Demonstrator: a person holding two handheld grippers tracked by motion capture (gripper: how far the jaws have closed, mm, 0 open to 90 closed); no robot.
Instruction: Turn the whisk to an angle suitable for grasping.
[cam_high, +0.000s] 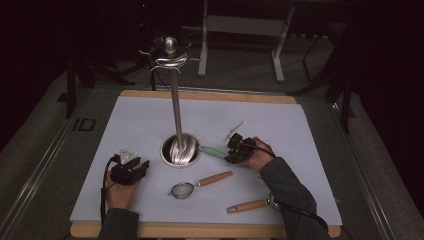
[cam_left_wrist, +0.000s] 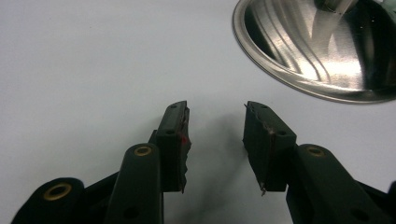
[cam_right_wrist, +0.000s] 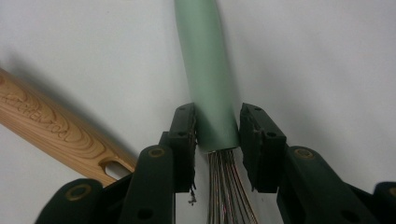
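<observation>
Pale green whisk handle is flanked closely by right claw pads; contact can't be told. Left claw is held wide, empty, on the table.

Mint-green whisk handle, grained wooden handle, swirled silver base, white mat.

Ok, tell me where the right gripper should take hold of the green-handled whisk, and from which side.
Grip the whisk at the wire end of its green handle, where the right gripper already has a jaw on each side. Come from above, jaws across the handle: it lies flat on the white mat, and the round, smooth handle gives the pads more hold than the thin, springy wires would.
</observation>
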